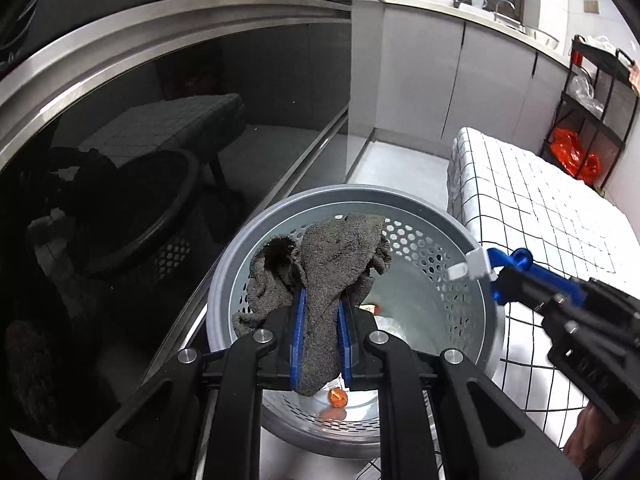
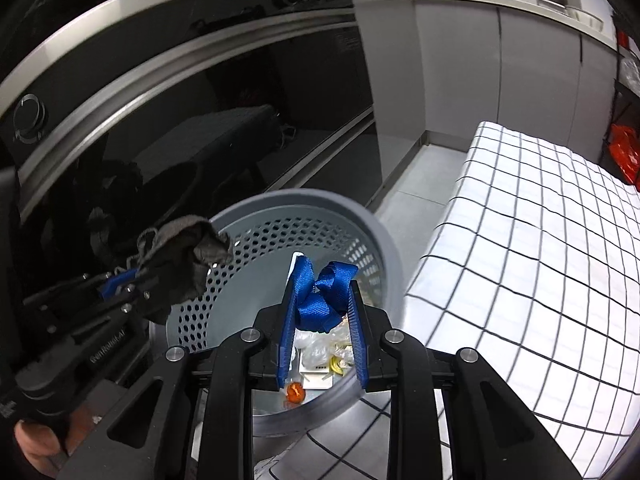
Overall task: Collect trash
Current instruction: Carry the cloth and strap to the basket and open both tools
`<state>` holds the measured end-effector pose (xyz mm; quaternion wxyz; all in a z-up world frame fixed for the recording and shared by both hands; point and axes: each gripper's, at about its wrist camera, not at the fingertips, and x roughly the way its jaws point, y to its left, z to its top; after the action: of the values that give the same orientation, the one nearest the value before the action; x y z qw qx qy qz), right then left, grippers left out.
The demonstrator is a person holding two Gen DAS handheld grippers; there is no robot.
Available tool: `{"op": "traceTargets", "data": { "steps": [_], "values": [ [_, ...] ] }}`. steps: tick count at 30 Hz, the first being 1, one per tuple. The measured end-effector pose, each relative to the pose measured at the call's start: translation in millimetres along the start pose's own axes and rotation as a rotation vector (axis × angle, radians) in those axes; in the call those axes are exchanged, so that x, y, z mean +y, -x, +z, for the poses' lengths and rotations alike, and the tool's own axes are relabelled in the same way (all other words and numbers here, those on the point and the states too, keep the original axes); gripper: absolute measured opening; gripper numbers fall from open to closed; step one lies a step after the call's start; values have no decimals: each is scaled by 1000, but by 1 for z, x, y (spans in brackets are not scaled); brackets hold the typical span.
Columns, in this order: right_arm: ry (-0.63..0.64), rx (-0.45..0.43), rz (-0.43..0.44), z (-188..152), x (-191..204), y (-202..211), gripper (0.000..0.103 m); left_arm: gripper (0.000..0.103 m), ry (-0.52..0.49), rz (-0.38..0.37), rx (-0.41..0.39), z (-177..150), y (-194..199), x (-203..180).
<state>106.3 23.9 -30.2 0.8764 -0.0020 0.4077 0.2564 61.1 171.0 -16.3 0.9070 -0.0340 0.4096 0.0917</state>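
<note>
Over the grey basket [image 1: 460,216] my left gripper [image 1: 321,300] clamps a grey rag [image 1: 320,256]. My right gripper [image 2: 322,300] pinches blue ribbon [image 2: 320,292], seemingly above wrappers.

Home kitchen — oven [image 1: 168,128], sink [image 1: 540,36]

Grey rag [image 1: 320,280] in left tongs [image 1: 321,308]

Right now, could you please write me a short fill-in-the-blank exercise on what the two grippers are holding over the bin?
1. The left gripper is shut on a grey ____.
2. The right gripper is shut on a crumpled strap coloured ____.
3. Both items hang above a round grey bin whose wall is full of ____.
4. Beside the bin stands a surface covered by a white cloth with a black ____ pattern.

Missing words: cloth; blue; holes; grid
</note>
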Motion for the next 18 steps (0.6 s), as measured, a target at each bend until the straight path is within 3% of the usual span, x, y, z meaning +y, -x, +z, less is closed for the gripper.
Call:
{"op": "traceTargets", "data": {
  "steps": [11, 14, 18],
  "values": [
    [14, 3, 8, 0, 2, -7, 30, 18, 12, 24, 13, 1, -5, 4],
    [15, 0, 15, -2, 4, -7, 41, 20, 12, 37, 9, 2, -6, 4],
    [18, -18, 14, -2, 6, -4, 56, 38, 11, 48, -4, 1, -4, 2]
  ]
}}
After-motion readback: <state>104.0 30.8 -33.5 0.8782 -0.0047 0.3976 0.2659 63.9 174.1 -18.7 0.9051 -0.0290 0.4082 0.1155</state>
